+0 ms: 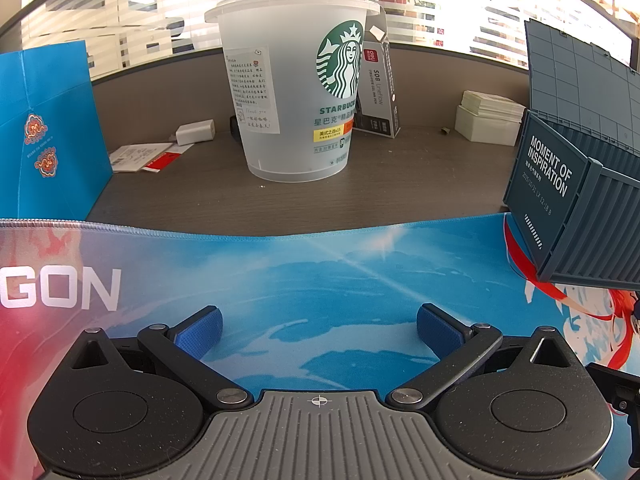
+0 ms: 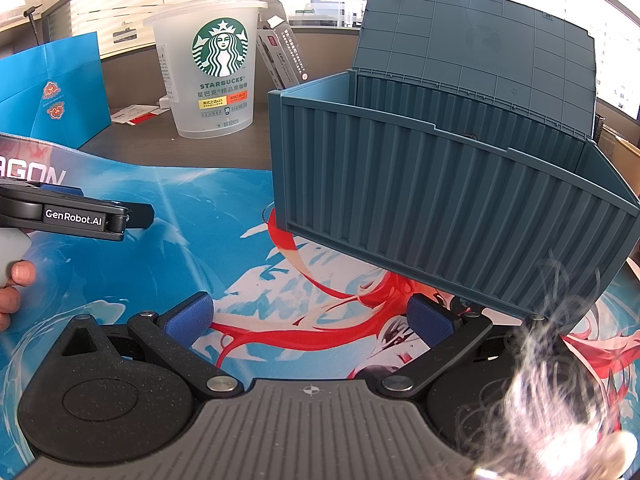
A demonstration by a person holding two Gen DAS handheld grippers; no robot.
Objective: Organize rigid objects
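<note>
A blue-grey container-style box (image 2: 440,196) stands on the printed desk mat (image 2: 208,248) with its lid (image 2: 476,52) raised; it also shows at the right of the left wrist view (image 1: 568,200). A clear Starbucks tub (image 1: 296,92) with a lid stands on the desk behind the mat, also seen in the right wrist view (image 2: 208,68). My left gripper (image 1: 318,330) is open and empty over the mat. My right gripper (image 2: 308,320) is open and empty just in front of the box. The left gripper also shows from the side in the right wrist view (image 2: 136,216).
A blue paper bag (image 1: 44,132) stands at the left. A pen box (image 1: 380,84) leans behind the tub. A white charger (image 1: 196,132), papers (image 1: 140,156) and white boxes (image 1: 488,120) lie on the brown desk (image 1: 280,196). A tuft of hair (image 2: 552,380) blurs the right wrist view.
</note>
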